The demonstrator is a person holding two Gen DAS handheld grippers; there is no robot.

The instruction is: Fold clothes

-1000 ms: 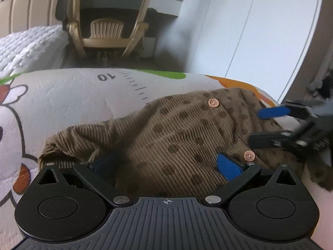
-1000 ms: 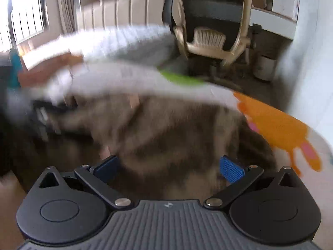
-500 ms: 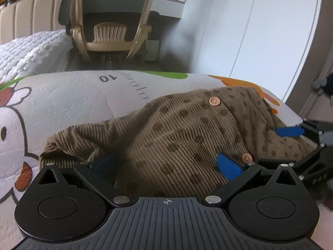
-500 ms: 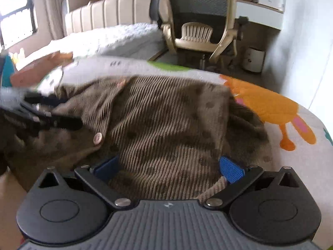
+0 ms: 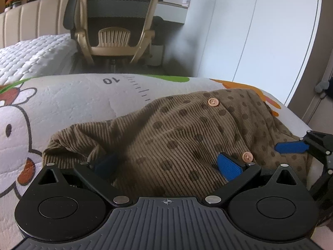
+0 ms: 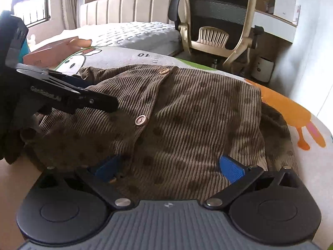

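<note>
Over brown cardigan (image 5: 177, 137), both jaws wide

Black gripper (image 5: 166, 164) bodies, silver screws, blue-padded fingers (image 5: 229, 166).

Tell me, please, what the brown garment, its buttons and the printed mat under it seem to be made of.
The brown garment looks like soft ribbed corduroy or rib knit, matte, with darker printed dots. Its buttons look like pale wood or wood-look plastic: tan, two holes. The printed mat looks like quilted or embossed padding, possibly foam, with a slightly dimpled surface.
</note>
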